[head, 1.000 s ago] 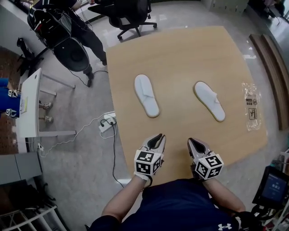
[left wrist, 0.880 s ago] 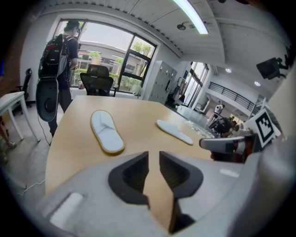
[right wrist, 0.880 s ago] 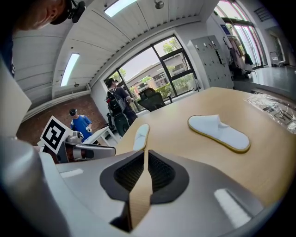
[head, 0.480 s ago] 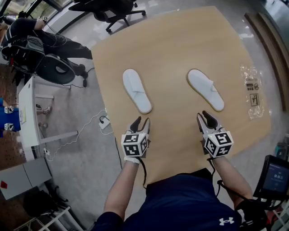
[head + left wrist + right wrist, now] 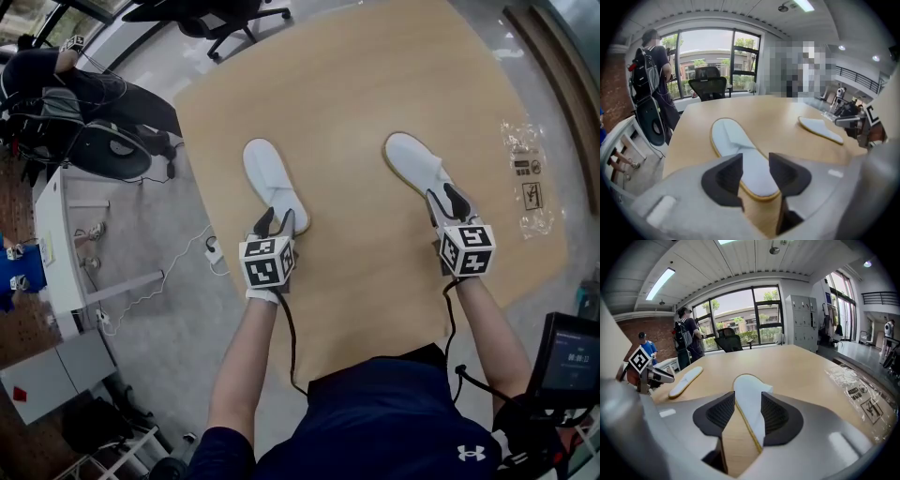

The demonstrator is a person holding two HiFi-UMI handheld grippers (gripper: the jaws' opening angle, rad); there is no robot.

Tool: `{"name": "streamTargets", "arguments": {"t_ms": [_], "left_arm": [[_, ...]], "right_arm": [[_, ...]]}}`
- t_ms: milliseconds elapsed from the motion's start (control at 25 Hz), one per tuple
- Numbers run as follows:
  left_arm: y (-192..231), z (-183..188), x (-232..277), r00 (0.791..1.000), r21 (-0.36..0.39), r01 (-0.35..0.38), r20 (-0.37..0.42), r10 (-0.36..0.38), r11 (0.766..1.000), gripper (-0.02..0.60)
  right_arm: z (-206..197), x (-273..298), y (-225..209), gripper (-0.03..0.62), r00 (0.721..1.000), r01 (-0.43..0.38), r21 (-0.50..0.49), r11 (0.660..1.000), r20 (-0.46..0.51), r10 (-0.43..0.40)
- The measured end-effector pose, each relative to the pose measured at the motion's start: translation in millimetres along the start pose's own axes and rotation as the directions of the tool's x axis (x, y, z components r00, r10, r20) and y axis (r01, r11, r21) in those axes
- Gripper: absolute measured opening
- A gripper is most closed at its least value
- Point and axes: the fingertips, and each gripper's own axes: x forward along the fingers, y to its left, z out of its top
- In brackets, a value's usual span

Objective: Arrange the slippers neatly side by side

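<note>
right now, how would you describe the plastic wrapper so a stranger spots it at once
Start at the big pale wooden table. On it lie a white left slipper and right slipper, and the plastic wrapper sits to the right of the right slipper, near the table's right edge. Unlike the slippers, it is clear, crinkled and flat, with black print.

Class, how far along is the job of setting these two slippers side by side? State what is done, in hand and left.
Done: nothing; the left slipper and right slipper lie apart on the table. In hand: left gripper and right gripper each at a slipper's near end, jaws opening around it, not gripping. Left: grasp, bring together, align.
</note>
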Motion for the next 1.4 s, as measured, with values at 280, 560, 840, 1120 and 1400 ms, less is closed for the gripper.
{"name": "streamTargets", "arguments": {"t_ms": [280,560,840,1120,1400], "left_arm": [[31.9,16.4,36.9,0.997,-0.035,-0.071,-0.029,0.07,0.997,0.259],[56.7,31.3,62.2,0.993,-0.065,-0.104,-0.068,0.1,0.992,0.278],[62.8,28.0,69.9,0.991,-0.058,-0.097,-0.101,0.091,0.994,0.275],[38.0,14.6,64.5,0.994,-0.026,-0.041,-0.099,0.039,0.999,0.272],[6.0,-9.0,54.8,0.998,-0.01,-0.015,-0.067,0.014,1.0,0.27]], "right_arm": [[-10.0,38.4,-34.9,0.255,0.995,0.073,0.036,0.997,-0.066,-0.07],[-2.0,56.9,-24.0,0.291,0.996,-0.021,-0.176,0.984,-0.09,0.005],[-1.3,67.3,-31.7,0.291,0.98,-0.159,-0.334,0.929,-0.165,0.109],[-27.5,69.4,-24.0,0.232,0.965,-0.203,-0.297,0.933,-0.222,0.139],[-46.1,67.3,-24.8,0.225,0.966,-0.15,-0.22,0.964,-0.243,0.094]]}}
